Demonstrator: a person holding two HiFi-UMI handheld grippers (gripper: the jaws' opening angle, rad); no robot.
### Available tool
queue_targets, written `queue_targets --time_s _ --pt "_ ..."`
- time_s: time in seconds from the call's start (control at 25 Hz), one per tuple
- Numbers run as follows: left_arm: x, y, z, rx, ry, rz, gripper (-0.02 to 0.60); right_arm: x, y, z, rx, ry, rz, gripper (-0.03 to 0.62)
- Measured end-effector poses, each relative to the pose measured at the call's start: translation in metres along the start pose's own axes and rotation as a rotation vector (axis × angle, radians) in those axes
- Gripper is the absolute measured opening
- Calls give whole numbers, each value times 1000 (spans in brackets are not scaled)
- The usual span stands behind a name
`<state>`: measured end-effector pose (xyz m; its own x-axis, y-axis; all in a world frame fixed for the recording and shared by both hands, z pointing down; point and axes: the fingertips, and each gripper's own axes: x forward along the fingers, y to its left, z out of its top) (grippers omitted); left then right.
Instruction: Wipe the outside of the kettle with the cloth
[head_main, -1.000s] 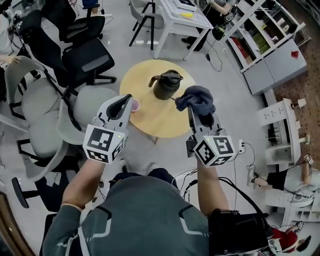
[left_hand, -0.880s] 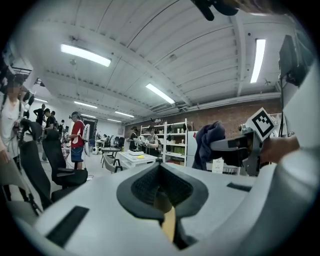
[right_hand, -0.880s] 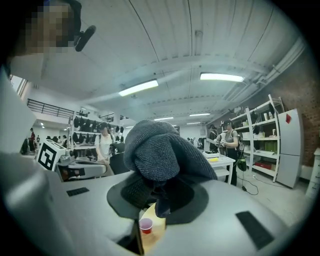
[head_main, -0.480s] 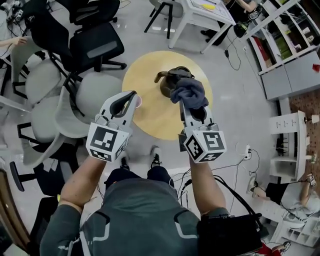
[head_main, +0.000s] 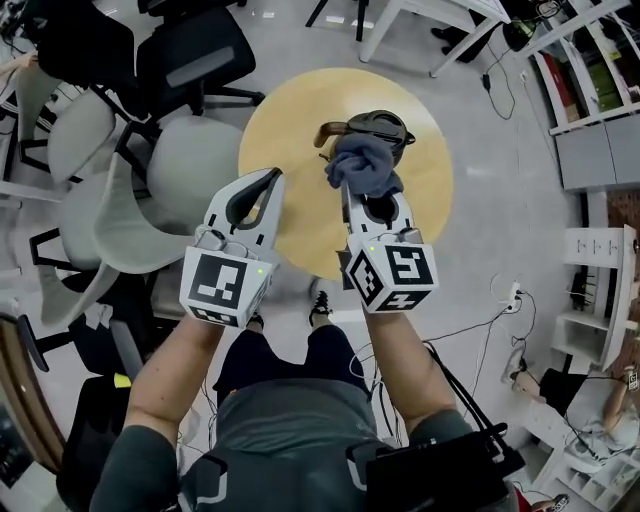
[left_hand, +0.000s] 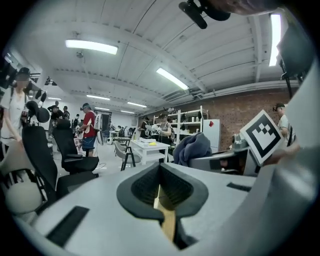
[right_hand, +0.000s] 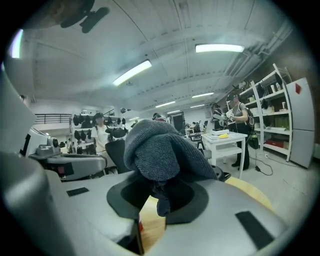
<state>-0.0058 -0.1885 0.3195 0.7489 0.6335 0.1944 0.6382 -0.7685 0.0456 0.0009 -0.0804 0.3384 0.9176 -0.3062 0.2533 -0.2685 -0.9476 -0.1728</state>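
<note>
Your right gripper (head_main: 371, 200) is clamping the grey cloth (head_main: 362, 168), which is bunching above its fingertips and overlapping the near side of the dark kettle (head_main: 382, 124); contact is not verifiable. The kettle is standing upright on the round yellow table (head_main: 290, 110). Your left gripper (head_main: 268, 181) is hovering left of the cloth, jaws together, gripping nothing.

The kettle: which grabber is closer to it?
Right. The right gripper, clamping the cloth, is close before the kettle; the left gripper is farther off to its left.
</note>
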Motion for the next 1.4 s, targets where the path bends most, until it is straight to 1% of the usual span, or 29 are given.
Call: queue_targets --time_s 0.16,0.28,0.36,0.56,0.8,0.96,1.12,1.28,1.4 --pt "15 18 -25 -8 20 -6 9 30 -5 -36 22 26 -47 84" --pt "23 25 -45 -12 53 -35 9 44 -11 -63 67 19 -110 83" --pt "24 30 -58 -20 76 -51 9 56 -12 -77 86 16 -137 83" --pt "29 35 -83 -11 117 -103 9 80 -22 -90 131 -9 -215 83" --pt "38 45 -92 -21 118 -140 9 97 -38 -97 185 -25 -283 83" --pt "40 45 -103 -38 130 -163 9 98 -39 -103 154 -32 -312 83" --pt "43 43 -107 -48 132 -180 9 101 -40 -108 165 -42 -322 83" --pt "41 41 -113 -38 136 -197 9 103 -44 -138 211 0 -343 82" --pt "42 41 -116 -45 144 -196 9 107 -52 -159 240 39 -353 83"
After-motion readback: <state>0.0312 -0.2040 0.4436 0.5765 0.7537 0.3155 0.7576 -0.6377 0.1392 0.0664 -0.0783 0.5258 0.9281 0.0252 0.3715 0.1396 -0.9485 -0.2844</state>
